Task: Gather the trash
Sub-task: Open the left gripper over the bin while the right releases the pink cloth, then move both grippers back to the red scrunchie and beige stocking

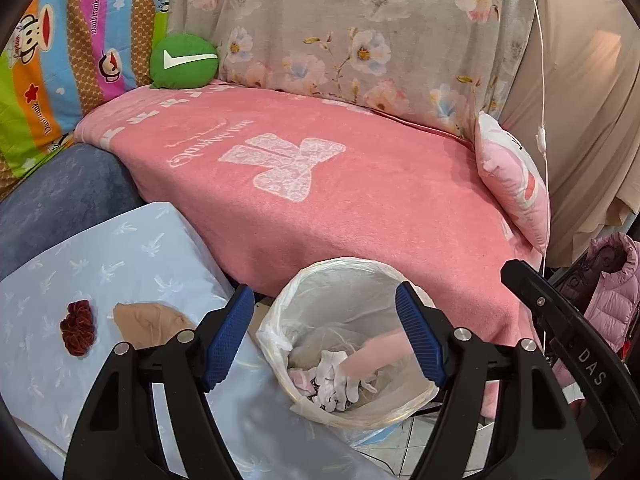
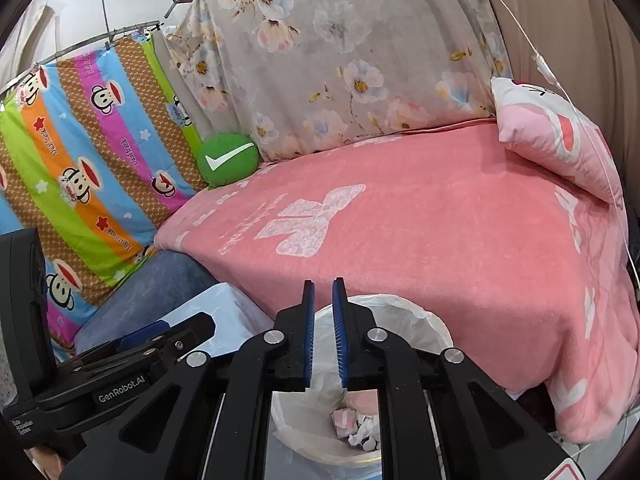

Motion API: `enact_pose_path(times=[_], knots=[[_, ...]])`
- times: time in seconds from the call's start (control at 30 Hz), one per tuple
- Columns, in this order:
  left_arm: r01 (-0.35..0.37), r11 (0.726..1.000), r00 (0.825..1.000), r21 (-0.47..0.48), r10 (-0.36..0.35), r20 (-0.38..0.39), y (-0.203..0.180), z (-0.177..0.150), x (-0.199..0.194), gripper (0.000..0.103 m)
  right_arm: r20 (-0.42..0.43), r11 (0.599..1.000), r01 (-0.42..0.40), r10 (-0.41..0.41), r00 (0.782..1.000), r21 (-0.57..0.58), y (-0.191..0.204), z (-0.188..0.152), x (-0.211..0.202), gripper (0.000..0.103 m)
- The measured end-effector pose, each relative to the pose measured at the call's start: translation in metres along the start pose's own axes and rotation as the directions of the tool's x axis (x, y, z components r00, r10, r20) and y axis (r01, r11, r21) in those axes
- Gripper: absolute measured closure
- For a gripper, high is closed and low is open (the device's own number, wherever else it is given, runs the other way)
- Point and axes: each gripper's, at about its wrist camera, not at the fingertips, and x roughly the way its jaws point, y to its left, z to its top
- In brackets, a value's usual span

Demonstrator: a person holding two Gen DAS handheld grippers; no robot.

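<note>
Bin [image 1: 416, 394] (white liner) beside pink blanket [image 1: 360, 200], floral drape [image 1: 360, 20] behind.

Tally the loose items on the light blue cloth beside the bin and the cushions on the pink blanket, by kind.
Dark red scrunchie on the light blue cloth: 1
Tan crumpled piece on the same cloth: 1
Green round cushion on the pink blanket: 1
Pink and white cushion on the blanket: 1
Total: 4
</note>
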Motion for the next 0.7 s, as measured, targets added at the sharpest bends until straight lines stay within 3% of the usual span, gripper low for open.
enact_pose_path(times=[0.23,0.7], knots=[[-0.013,1.0,1.0,-0.019,0.014,0.003,0.009,-0.003,-0.003,0.031,-0.002,0.999,-0.021,0.021,1.0,-0.028,0.014,-0.005,-0.003,0.078],[-0.032,0.998,0.999,-0.055,0.032,0.006,0.029,-0.011,-0.012,0.031,-0.035,0.997,-0.049,0.047,0.998,-0.067,0.037,-0.016,-0.002,0.07]])
